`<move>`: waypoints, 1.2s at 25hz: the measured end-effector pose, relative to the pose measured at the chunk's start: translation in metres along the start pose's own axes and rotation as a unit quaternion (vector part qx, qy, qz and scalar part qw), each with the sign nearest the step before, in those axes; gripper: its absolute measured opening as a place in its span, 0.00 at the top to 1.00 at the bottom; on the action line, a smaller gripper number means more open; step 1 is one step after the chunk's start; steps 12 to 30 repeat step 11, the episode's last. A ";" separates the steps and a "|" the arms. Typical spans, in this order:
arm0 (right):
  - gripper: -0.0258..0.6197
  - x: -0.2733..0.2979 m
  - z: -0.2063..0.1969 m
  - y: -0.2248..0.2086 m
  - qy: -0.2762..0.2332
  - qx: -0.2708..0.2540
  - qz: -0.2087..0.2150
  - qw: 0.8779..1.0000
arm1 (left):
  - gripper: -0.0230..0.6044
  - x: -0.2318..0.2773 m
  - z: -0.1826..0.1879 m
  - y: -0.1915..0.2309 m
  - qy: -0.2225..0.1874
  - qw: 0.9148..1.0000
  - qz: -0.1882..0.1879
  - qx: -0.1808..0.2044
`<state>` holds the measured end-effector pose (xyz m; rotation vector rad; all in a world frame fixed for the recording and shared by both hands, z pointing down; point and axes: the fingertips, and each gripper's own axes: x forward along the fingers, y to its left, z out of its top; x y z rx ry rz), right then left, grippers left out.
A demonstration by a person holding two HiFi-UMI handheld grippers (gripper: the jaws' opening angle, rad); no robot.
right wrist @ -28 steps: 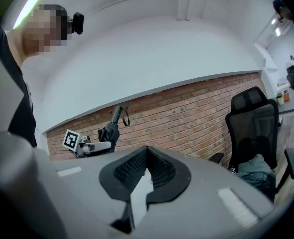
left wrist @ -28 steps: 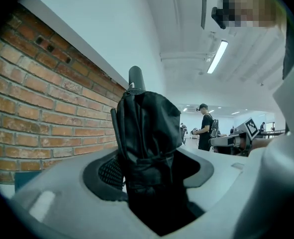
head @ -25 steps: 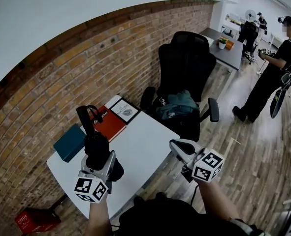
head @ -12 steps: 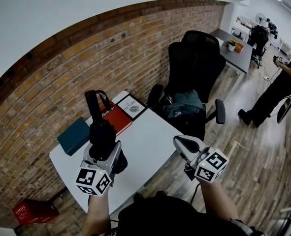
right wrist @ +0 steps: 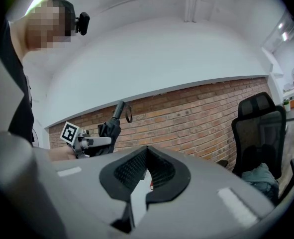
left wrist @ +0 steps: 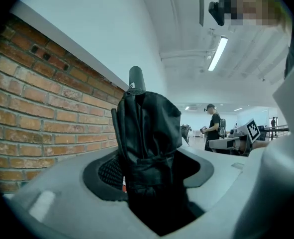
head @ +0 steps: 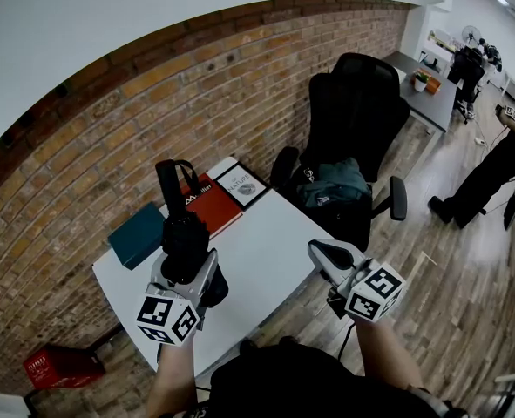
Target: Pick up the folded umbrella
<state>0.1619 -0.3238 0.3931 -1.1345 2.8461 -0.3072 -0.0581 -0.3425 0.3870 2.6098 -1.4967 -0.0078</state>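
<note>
The folded black umbrella [head: 185, 233] stands upright above the white table [head: 266, 251], its handle and wrist strap [head: 170, 181] on top. My left gripper [head: 187, 273] is shut on its lower part. In the left gripper view the umbrella [left wrist: 149, 133] fills the space between the pads of the left gripper [left wrist: 151, 178]. My right gripper [head: 322, 252] hovers off the table's right edge, shut and empty. The right gripper view shows its own tips [right wrist: 146, 171] together and, to the left, the umbrella [right wrist: 110, 128] in the left gripper [right wrist: 87, 142].
A red book [head: 212, 212], a teal book [head: 137, 233] and a white book [head: 242, 185] lie along the table's far side by the brick wall. A black office chair [head: 353, 111] holds a bag [head: 335, 185]. A red box [head: 61, 366] sits on the floor.
The head view has swung a little, so the room sits differently in the picture. Both grippers keep their places, and the umbrella stays in the left one.
</note>
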 end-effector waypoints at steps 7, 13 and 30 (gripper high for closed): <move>0.96 0.002 0.001 0.004 0.000 -0.002 0.001 1.000 | 0.51 -0.007 -0.005 0.006 0.004 1.000 0.006 -0.010; 0.96 0.002 0.002 0.006 -0.003 -0.004 -0.004 1.000 | 0.51 -0.010 -0.007 0.008 0.006 1.000 0.006 -0.013; 0.96 0.002 0.002 0.006 -0.003 -0.004 -0.004 1.000 | 0.51 -0.010 -0.007 0.008 0.006 1.000 0.006 -0.013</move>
